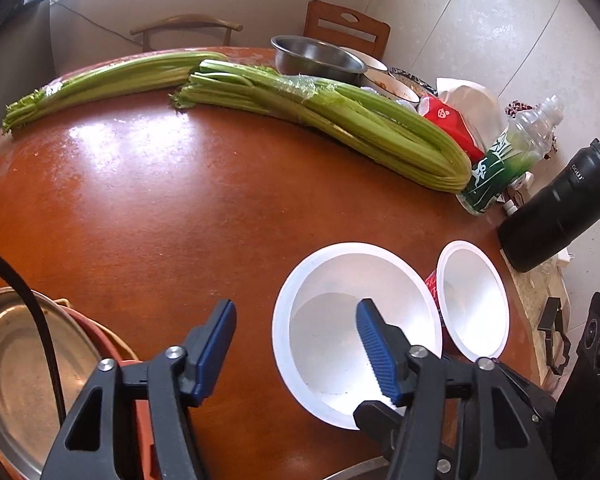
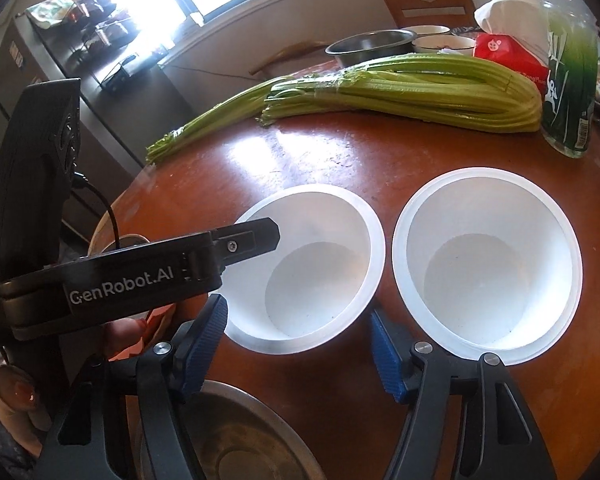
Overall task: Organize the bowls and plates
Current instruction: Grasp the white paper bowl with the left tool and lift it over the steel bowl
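left tongs [image 1: 296, 320] open, one pad over left bowl [image 1: 328, 280] | right tongs [image 2: 300, 334] open, astride left bowl's near rim, lower centre | right bowl [image 2: 486, 264] beside

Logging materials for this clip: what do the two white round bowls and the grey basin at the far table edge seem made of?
Left white round bowl and right white round bowl: probably thin plastic, matte; rims look translucent against the table. Grey basin: apparently stainless steel, with a dull metallic sheen and reflections inside.
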`<action>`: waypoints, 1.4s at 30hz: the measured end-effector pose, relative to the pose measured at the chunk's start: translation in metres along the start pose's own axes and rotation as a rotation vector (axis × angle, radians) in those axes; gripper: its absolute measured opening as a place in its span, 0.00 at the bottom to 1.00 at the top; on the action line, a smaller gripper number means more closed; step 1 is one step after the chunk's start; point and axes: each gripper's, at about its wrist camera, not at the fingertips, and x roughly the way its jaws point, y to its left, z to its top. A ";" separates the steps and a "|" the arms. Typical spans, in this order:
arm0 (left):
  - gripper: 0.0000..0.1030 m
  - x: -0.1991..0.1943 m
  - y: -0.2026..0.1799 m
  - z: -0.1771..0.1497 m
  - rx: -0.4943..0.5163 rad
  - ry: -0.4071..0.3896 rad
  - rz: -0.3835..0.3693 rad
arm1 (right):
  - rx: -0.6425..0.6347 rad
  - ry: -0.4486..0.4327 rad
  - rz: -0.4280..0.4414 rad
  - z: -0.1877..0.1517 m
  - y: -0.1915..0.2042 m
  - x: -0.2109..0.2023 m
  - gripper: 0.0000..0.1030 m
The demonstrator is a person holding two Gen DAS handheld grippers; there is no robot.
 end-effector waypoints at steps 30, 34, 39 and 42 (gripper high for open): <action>0.45 -0.085 -0.024 -0.032 0.037 -0.144 -0.049 | -0.152 -0.126 0.021 -0.019 0.043 -0.063 0.66; 0.45 -0.100 -0.029 -0.044 0.041 -0.162 -0.047 | -0.171 -0.142 0.028 -0.028 0.050 -0.078 0.66; 0.45 -0.112 -0.032 -0.060 0.044 -0.175 -0.045 | -0.192 -0.152 0.033 -0.039 0.055 -0.091 0.66; 0.45 -0.117 -0.034 -0.068 0.041 -0.179 -0.044 | -0.198 -0.151 0.039 -0.046 0.055 -0.096 0.66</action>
